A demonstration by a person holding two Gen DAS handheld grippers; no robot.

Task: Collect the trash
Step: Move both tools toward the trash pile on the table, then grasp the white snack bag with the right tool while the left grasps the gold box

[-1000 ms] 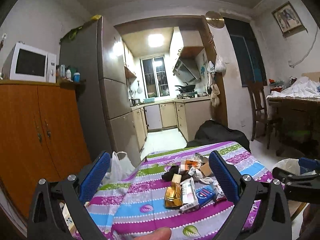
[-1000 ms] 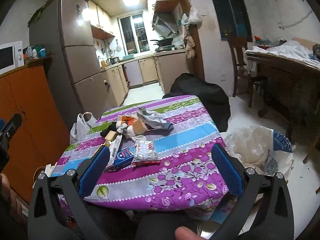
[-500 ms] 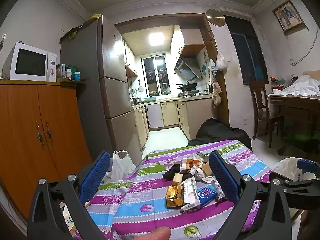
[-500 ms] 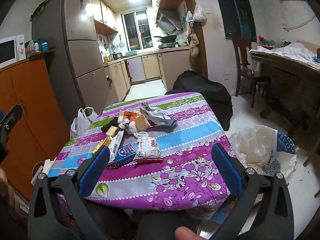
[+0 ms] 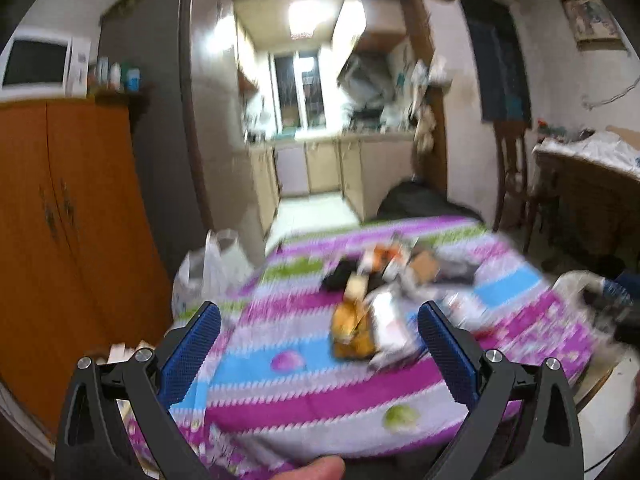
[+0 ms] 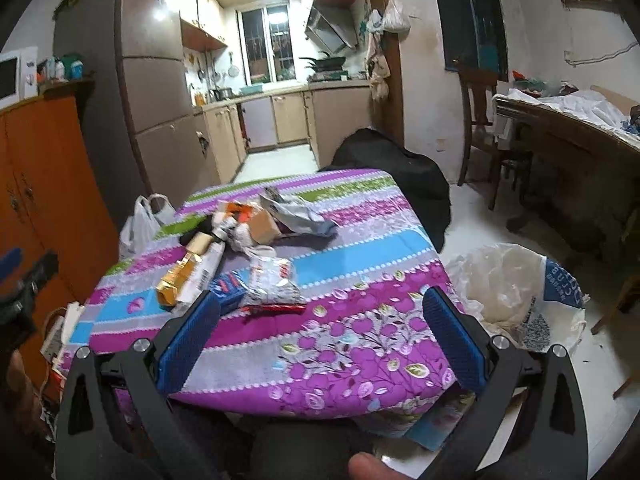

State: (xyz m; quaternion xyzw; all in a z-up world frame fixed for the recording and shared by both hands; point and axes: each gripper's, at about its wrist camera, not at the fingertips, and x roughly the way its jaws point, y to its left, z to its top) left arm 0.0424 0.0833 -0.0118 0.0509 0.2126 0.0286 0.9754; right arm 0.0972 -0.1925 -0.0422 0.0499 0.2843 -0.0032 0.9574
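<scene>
A pile of trash [image 6: 244, 248] sits on a surface [image 6: 360, 344] covered in a purple, blue and green striped cloth, as a person holds a hand-held gripper in each hand above its near edge. The right hand-held gripper [image 6: 320, 332] is spread wide with nothing between its blue pads; the left hand-held gripper [image 5: 318, 344] is likewise wide open and empty, its view smeared by motion blur. Nearest the right one lie a crinkled silver packet [image 6: 272, 280] with red print, a small blue box [image 6: 228, 286] and a thin red wrapper [image 6: 276, 309]; a gold-foil pack [image 6: 180, 276] and a long white carton [image 6: 204, 272] lie just to their left. A white plastic bag [image 6: 516, 292] stands open on the floor to the right of the surface, a likely place for the trash.

Judged from here, the step is the first reach. It would go best by taking the silver packet at its raised edge, pads straddling it squarely, and lifting clear of the cloth so the fabric is not pinched.

The bag's blue panel carries lettering seen sideways, too distorted to read with confidence; the print on the packet and the blue box is too small to make out
</scene>
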